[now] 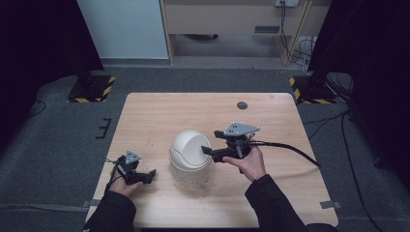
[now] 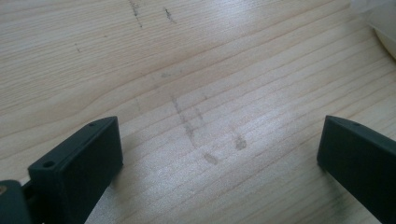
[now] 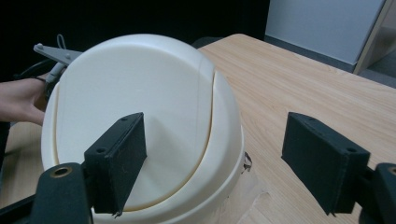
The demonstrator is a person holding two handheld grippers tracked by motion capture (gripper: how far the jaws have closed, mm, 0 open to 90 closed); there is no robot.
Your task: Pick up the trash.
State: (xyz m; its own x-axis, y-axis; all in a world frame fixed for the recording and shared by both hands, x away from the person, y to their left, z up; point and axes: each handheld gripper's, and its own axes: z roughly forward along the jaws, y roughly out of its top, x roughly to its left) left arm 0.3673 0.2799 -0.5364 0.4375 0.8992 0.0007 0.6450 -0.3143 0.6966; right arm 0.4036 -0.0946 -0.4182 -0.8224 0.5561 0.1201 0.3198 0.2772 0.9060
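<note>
Small cream bin (image 1: 191,155) with a round domed lid, sitting near the middle of the wooden worktop (image 1: 159,111), a bit toward the near edge. Right tool (image 1: 209,151) held beside the bin's right side, tips up close to the lid, spread wide, nothing pinched; can't tell if touching. Left tool (image 1: 151,174) low over the worktop, left of the bin and apart from it, also spread wide with bare wood between. Black cable (image 1: 290,147) trailing off to the right.
</note>
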